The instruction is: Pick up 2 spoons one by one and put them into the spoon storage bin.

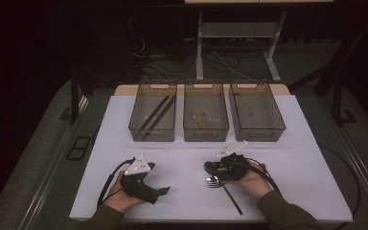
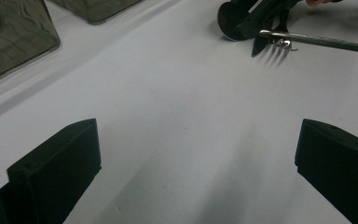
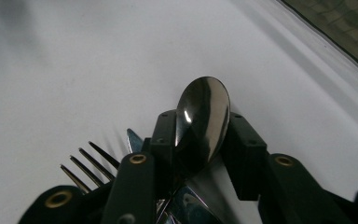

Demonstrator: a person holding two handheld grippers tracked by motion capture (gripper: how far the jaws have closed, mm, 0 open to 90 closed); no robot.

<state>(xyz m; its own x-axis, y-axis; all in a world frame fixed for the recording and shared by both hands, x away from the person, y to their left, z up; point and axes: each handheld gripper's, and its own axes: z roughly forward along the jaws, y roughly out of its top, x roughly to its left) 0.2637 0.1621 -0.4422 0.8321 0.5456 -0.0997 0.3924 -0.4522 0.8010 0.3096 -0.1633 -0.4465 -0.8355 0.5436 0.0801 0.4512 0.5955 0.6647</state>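
- Left gripper point(image 1: 164, 190): rested low on the white table point(image 1: 297, 143) at the near left, held in the person's left hand point(image 1: 124, 191). Its jaws stood wide apart with bare tabletop between them and nothing touching either pad, as the left gripper view showed.
- Left bin point(image 1: 154, 117): smoky clear plastic, well beyond the left gripper's fingers, with long dark sticks lying slantwise inside.
- Middle bin point(image 1: 206, 117): just beside the left bin, well beyond both sets of fingers, with a pale slim item on its floor, too small to tell what.
- Spoon point(image 3: 203, 119): polished metal, its bowl standing between the right gripper's two pads and reaching out past their tips. The pads sat close against either side of the bowl; the grip looked closed on it.
- Fork point(image 1: 214, 181): lying on the table just below and beside the right gripper's fingers, prongs pointing toward the left gripper, its dark handle point(image 1: 232, 199) running back toward the near edge. In the right gripper view the prongs point(image 3: 86, 163) showed to the left of the jaws, outside them.
- Right gripper point(image 1: 209, 167): held in the person's right hand point(image 1: 251, 179) at the near middle-right of the table, fingers pointing leftward.
- Right bin point(image 1: 257, 112): far beyond the right gripper's fingers; contents not clear.
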